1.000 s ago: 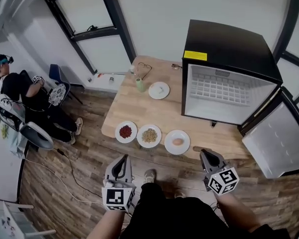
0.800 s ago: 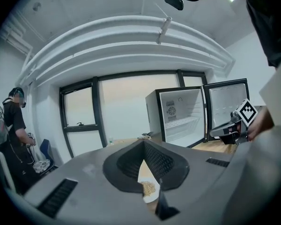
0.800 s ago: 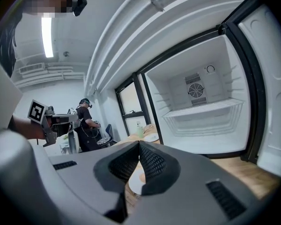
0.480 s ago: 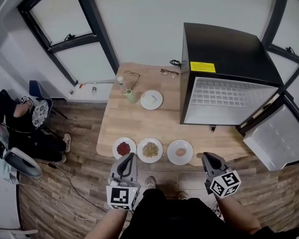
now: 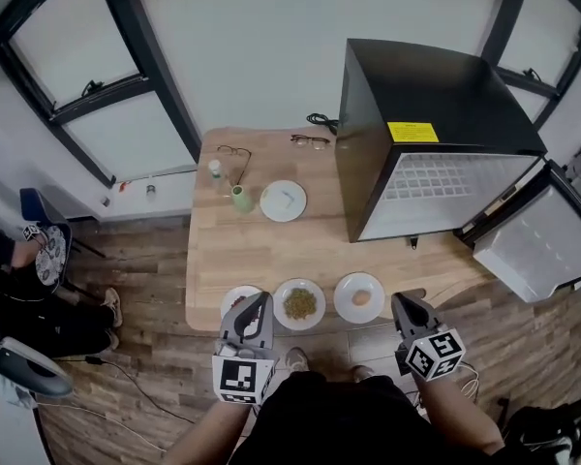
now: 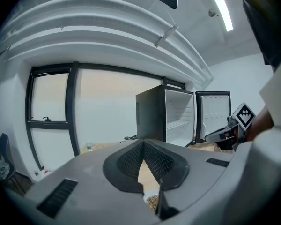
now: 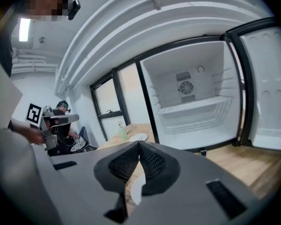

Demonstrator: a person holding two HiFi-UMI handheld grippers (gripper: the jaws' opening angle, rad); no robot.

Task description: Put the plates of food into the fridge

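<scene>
L gripper [image 5: 258,305] and R gripper [image 5: 403,304] hang just off the near edge of the wooden table [image 5: 261,250], both pointing fwd toward it. In each gripper view the meshed pads meet at the tips, so both sets of jaws are closed w/ nothing btwn them. Three plates sit in a row along that near edge: the leftmost plate [image 5: 229,299] is mostly hidden behind the L gripper, the middle plate of brownish-green grains [image 5: 299,304] is just right of it, then comes the plate w/ a pale pinkish lump [image 5: 359,297], just left of the R gripper's tip. Further back, mid-table, is a fourth white plate [image 5: 283,201] w/ a green cup [image 5: 241,199] beside it on the left, a small bottle [image 5: 214,169] behind the cup, and glasses [image 5: 311,141] near the far edge. A black mini fridge [image 5: 436,105] stands on the table's right part, its door [image 5: 537,245] swung wide open to the right, white inside w/ a wire shelf. Dark-framed windows [image 5: 97,105] are behind, and a seated person [image 5: 39,303] is at far left.
</scene>
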